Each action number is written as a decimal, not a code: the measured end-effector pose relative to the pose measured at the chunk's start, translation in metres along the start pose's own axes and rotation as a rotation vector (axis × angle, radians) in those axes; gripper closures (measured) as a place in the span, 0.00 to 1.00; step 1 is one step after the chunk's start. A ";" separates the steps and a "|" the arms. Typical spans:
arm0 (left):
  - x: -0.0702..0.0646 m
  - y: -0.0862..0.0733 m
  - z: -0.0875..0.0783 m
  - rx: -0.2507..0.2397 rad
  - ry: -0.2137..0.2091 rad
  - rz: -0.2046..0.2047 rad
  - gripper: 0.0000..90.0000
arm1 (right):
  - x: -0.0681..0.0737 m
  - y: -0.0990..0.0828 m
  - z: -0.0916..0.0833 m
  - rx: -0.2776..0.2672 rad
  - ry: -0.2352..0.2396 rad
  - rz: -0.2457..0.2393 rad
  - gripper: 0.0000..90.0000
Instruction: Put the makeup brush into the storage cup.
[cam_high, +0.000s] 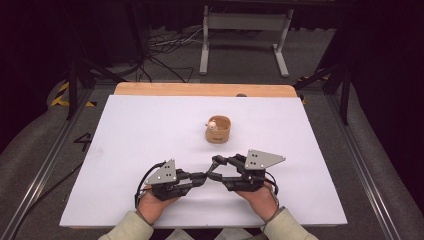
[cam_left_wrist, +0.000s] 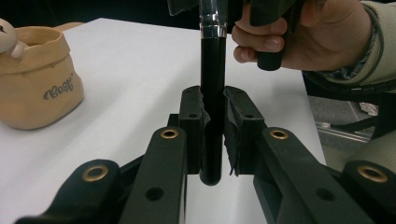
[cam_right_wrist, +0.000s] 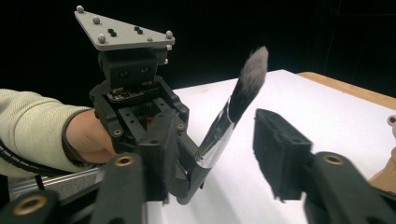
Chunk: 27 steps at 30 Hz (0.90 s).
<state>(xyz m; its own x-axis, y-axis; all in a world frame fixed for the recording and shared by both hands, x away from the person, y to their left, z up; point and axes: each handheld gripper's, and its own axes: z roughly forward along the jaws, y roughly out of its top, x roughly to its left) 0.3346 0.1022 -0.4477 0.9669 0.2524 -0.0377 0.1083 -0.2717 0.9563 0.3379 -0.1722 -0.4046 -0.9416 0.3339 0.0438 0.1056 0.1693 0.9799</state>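
Observation:
A black-handled makeup brush (cam_right_wrist: 233, 107) with a silver ferrule and dark bristles stands tilted between the two grippers. My left gripper (cam_left_wrist: 213, 95) is shut on the lower end of the brush handle (cam_left_wrist: 212, 135). The right gripper (cam_right_wrist: 217, 140) has its jaws on either side of the ferrule, and the right-hand pad stands clearly apart from it. In the high view both grippers meet near the table's front middle, the left gripper (cam_high: 200, 178) and the right gripper (cam_high: 216, 169) tip to tip.
A small tan pouch (cam_high: 218, 130) with a pale round toy (cam_high: 213, 124) poking out stands mid-table beyond the grippers. The white sheet (cam_high: 125, 135) covers the wooden table (cam_high: 200, 89). A hand (cam_left_wrist: 322, 32) holds the right gripper.

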 end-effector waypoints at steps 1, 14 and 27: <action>0.000 0.000 0.000 0.003 0.002 0.003 0.87 | -0.001 -0.001 0.000 -0.004 0.005 0.003 0.61; -0.002 0.000 0.001 0.002 0.000 0.022 0.87 | -0.009 -0.005 -0.001 -0.038 0.096 0.132 0.84; -0.004 0.001 0.001 0.003 0.002 0.027 0.85 | -0.005 -0.002 0.000 -0.026 0.098 0.096 0.89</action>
<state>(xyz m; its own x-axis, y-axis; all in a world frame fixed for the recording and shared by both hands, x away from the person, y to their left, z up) 0.3308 0.0998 -0.4469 0.9689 0.2471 -0.0114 0.0830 -0.2814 0.9560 0.3423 -0.1736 -0.4064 -0.9545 0.2547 0.1551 0.1896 0.1168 0.9749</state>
